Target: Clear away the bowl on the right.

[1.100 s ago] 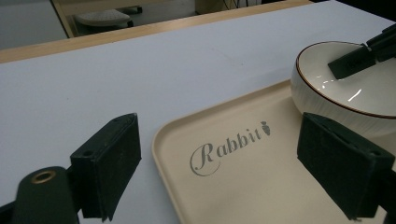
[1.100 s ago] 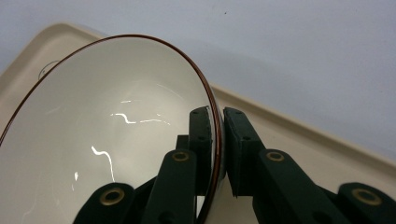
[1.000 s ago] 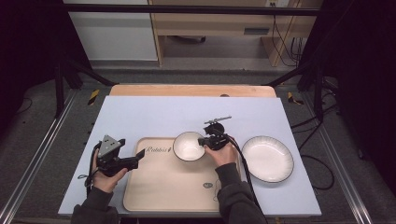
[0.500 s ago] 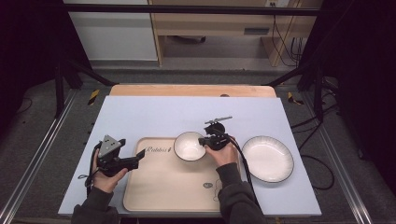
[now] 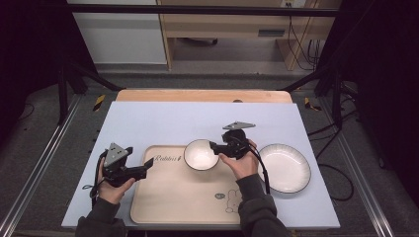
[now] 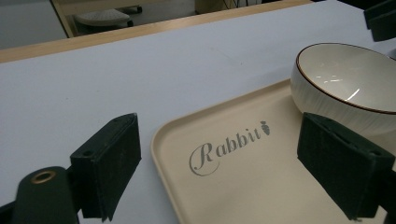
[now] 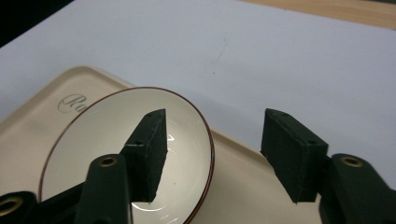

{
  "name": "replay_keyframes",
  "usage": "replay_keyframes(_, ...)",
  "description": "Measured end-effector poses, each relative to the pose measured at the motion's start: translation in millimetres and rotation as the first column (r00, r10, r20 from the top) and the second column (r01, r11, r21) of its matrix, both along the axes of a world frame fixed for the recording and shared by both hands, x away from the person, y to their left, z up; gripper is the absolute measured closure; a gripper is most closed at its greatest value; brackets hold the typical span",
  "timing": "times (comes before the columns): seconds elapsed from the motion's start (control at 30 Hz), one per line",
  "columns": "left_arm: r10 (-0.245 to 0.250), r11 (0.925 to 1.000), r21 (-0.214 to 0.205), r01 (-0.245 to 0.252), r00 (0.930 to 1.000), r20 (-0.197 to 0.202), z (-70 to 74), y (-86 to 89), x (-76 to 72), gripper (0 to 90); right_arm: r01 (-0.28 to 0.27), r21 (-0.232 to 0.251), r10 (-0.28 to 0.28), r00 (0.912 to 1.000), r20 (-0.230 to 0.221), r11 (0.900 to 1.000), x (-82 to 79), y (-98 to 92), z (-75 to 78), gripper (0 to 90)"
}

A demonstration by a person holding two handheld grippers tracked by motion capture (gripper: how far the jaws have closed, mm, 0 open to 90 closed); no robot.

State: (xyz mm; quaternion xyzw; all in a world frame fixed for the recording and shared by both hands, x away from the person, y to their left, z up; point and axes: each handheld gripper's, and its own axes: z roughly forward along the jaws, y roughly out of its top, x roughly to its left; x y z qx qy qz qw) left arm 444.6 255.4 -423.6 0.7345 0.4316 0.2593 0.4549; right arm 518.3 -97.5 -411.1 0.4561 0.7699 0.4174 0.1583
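I am holding my right gripper [image 5: 213, 146] just above the right rim of the white bowl [image 5: 201, 154], and its jaws have just been opening: they are now standing spread, with the bowl's brown-edged rim below and between them but no pad pressing on it. In the right gripper view, 1 jaw is hanging over the inside of the bowl [image 7: 126, 154] and the other is hanging outside it, over the far edge of the tray [image 7: 238, 186].

The bowl is sitting upright in the far part of the beige tray [image 5: 173, 202], just right of the word "Rabbit" [image 5: 167, 158] printed there. The tray is lying on the pale sheet covering the table [image 5: 148, 123], toward my side of it.

I am holding my left gripper [image 5: 148, 165] at the tray's left edge, pointing toward the bowl. Its jaws are spread wide and gripping nothing; in the left gripper view they are framing the tray's near corner [image 6: 224, 186] and the lettering, with the bowl [image 6: 345, 88] standing beyond the right-hand jaw.

A white plate [image 5: 284, 168] with a dark rim is resting on the table just right of the tray, close beside my right hand [image 5: 239, 163].
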Motion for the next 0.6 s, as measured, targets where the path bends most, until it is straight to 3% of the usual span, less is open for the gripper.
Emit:
replay_keyframes(0.23, 0.000, 1.0000, 0.001, 0.000, 1.0000, 0.000, 0.0, -0.2, -0.1, 13.1, 0.030, 0.036, -0.033, 0.9963, 0.080, 0.9989, -12.2, -12.4, 14.7, 24.0)
replay_keyframes(0.6, 0.002, 1.0000, 0.006, -0.002, 1.0000, 0.001, -0.5, -0.2, 0.1, 12.7, 0.039, 0.070, -0.050, 0.9848, 0.166, 0.9968, -31.4, -36.9, 18.4, 20.7)
